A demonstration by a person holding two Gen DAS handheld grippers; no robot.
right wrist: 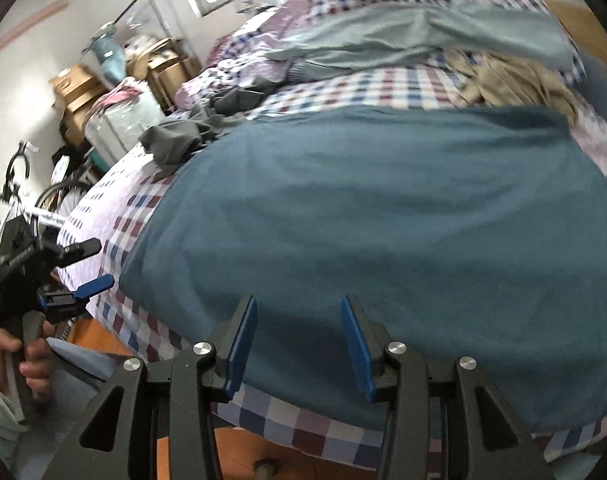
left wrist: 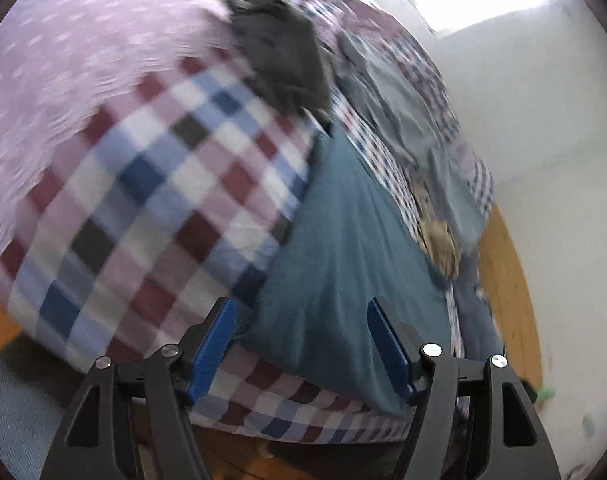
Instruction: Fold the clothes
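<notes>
Left wrist view: the left gripper (left wrist: pixel 301 344), black-framed with blue ribbed pads, stands wide open and holds nothing. Its fingers bracket the near corner of a flat teal-blue knit garment (left wrist: pixel 343 248), which lies spread on the bed covered by a checked blue, maroon and white cloth (left wrist: pixel 151 184). Whether the pads touch the fabric cannot be told. Beyond lie a crumpled dark grey garment (left wrist: pixel 283 68), a pale grey-blue garment (left wrist: pixel 403 116) and a tan crumpled garment (left wrist: pixel 439 240). The frame is blurred.

Right wrist view: the right gripper (right wrist: pixel 299 348) is likewise spread apart and empty, poised over the near hem of the teal-blue garment (right wrist: pixel 383 220), which reaches to the bed's edge. The left gripper (right wrist: pixel 79 272) appears at far left, held by a hand (right wrist: pixel 19 360), just beside the garment's left corner, jaws parted.

Risks, as judged: a shallow grasp at the hem could slip; a deep one could catch the checked cover beneath and drag it into the fold. Uneven lifting between the two corners would skew the crease.

Containers: cardboard boxes (right wrist: pixel 79 88) stand stacked against the far wall; their contents are not discernible.
</notes>
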